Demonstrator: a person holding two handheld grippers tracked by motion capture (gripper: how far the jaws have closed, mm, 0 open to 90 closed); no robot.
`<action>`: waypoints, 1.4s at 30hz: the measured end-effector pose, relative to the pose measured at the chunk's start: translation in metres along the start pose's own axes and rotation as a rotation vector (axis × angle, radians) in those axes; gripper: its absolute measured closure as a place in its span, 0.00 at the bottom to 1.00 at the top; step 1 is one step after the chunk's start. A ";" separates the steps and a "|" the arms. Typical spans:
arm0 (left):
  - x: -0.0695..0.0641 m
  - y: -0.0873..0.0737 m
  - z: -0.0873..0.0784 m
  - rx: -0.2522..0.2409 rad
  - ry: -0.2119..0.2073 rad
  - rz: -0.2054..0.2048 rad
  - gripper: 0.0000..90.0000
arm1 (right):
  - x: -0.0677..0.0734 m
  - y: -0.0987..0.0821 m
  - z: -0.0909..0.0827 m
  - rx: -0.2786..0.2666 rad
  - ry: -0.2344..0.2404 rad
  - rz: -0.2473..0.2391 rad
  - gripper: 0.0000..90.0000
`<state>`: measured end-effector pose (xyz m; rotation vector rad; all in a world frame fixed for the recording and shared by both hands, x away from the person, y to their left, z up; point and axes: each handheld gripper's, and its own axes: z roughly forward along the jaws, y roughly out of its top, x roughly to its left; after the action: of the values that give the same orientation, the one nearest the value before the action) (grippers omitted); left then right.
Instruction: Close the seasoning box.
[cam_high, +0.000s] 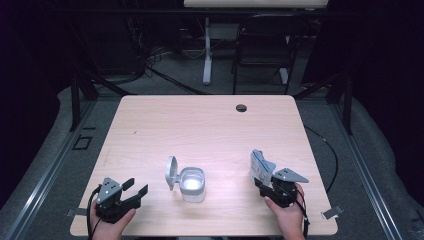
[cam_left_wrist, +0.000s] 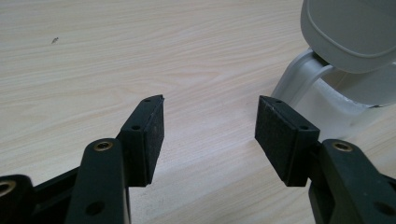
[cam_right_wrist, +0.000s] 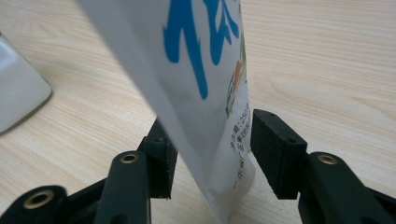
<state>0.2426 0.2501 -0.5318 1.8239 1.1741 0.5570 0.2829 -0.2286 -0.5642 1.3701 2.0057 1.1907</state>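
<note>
Both grippers' fingers stand wide, the right gripper astride a pouch.

A lab: dark curtains, floor cables, bare wooden table.

Left gripper gaping; right gripper jaws apart, hand-held.

Light wood table w/ cable hole, black folding chair behind, white desk leg
</note>
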 end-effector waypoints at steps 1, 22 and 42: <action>-0.001 0.000 0.000 -0.002 -0.001 0.000 0.47 | 0.001 0.000 -0.001 0.003 -0.007 -0.007 0.56; -0.007 0.008 0.005 0.003 -0.022 0.012 0.48 | 0.004 -0.004 -0.015 -0.018 -0.008 -0.016 0.53; -0.011 0.033 -0.001 -0.062 -0.039 0.007 0.58 | 0.008 -0.009 -0.029 -0.039 -0.002 -0.032 0.51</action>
<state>0.2534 0.2351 -0.5028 1.7795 1.1134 0.5537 0.2535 -0.2341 -0.5551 1.3155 1.9851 1.2072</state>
